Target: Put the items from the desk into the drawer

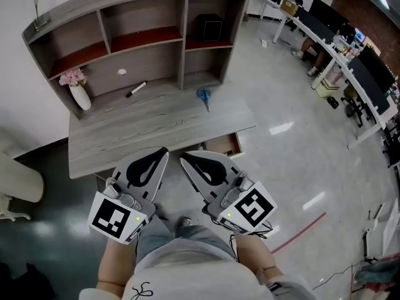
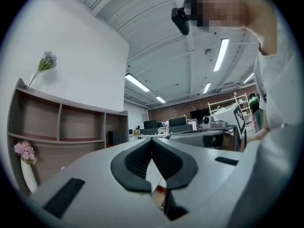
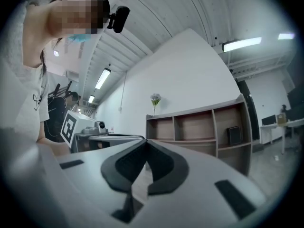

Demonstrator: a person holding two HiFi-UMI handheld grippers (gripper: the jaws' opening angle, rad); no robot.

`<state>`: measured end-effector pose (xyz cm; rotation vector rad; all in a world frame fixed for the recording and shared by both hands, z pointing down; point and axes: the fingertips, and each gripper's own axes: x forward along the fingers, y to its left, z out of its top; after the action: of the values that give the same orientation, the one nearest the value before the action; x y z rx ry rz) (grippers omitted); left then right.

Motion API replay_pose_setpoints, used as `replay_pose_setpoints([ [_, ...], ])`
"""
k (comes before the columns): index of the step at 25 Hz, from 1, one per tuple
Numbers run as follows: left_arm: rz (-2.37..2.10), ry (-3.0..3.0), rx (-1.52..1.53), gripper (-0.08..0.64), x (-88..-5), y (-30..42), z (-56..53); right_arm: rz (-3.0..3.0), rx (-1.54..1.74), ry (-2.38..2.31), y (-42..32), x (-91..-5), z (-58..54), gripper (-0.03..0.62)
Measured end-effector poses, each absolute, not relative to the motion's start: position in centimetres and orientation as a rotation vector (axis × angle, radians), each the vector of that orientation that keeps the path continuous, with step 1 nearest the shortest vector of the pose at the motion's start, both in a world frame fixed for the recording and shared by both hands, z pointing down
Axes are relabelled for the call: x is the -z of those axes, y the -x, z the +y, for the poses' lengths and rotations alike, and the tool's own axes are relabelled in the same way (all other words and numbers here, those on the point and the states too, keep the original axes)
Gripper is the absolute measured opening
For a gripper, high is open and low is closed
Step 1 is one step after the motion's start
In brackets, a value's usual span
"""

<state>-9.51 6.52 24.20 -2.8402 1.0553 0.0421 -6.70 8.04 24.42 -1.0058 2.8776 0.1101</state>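
Blue-handled scissors (image 1: 204, 96) lie on the grey desk (image 1: 144, 127), toward its right side. A black marker (image 1: 135, 89) lies further back, by the shelf unit, and a small white object (image 1: 122, 72) sits in the compartment above it. Under the desk's right front edge a drawer (image 1: 225, 145) stands partly open, showing a brown inside. My left gripper (image 1: 164, 150) (image 2: 152, 141) and right gripper (image 1: 183, 158) (image 3: 145, 144) are both held close to my body, in front of the desk edge. Each is shut with nothing between its jaws.
A white vase with pink flowers (image 1: 79, 92) stands at the desk's left. The shelf unit (image 1: 144, 36) holds a black box (image 1: 211, 27). A second vase (image 1: 34, 2) tops the shelf. Office desks with monitors (image 1: 331, 33) fill the right; a red floor line (image 1: 303, 230) runs nearby.
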Motion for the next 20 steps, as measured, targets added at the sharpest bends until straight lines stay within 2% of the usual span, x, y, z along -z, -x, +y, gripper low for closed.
replay_pose_setpoints([
  [20, 0.706, 2.999, -0.019, 0.011, -25.1, 9.5, -4.9, 2.782, -0.067, 1.329, 8.4, -24.9, -2.9, 0.009],
])
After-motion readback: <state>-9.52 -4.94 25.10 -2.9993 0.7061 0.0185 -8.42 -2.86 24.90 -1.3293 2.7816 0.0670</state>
